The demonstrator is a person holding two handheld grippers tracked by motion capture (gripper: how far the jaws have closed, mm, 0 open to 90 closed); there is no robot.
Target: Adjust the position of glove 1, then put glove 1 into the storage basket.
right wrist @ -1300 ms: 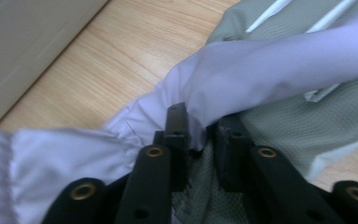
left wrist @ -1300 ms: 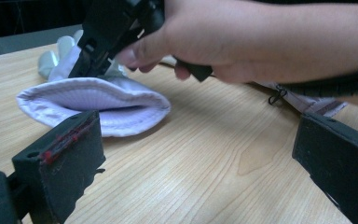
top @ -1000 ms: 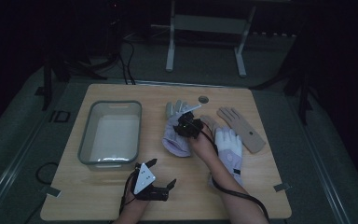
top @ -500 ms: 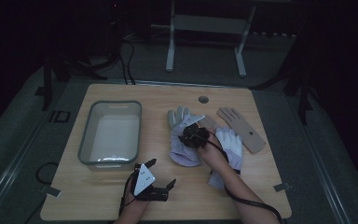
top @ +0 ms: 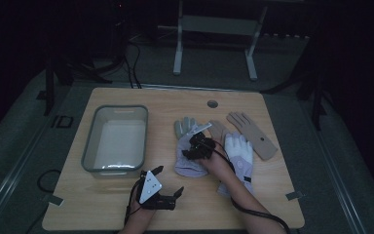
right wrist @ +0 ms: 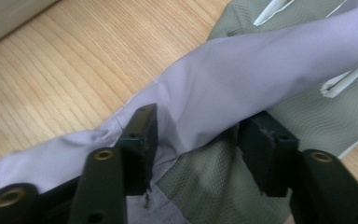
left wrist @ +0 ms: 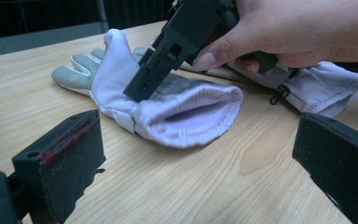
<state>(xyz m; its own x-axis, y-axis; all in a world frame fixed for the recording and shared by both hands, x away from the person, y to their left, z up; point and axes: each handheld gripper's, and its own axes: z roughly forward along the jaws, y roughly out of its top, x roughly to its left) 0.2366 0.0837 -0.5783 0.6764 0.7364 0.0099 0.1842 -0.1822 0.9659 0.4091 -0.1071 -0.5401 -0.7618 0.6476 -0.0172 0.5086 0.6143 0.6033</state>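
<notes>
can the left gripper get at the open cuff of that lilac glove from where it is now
Probably yes. The left gripper has its jaws open and faces the lilac glove cuff across bare table. The right gripper works farther up the glove, off the cuff.

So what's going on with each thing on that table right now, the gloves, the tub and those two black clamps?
Lavender glove: lying flat, cuff gaping open, a fold pinched up.
Right gripper: fingers either side of the glove's raised fold; closed or not, unclear.
Left gripper: open, holding nothing.
White glove: flat, under the person's forearm.
Tan glove: flat, untouched.
Tub: upright, empty.
</notes>
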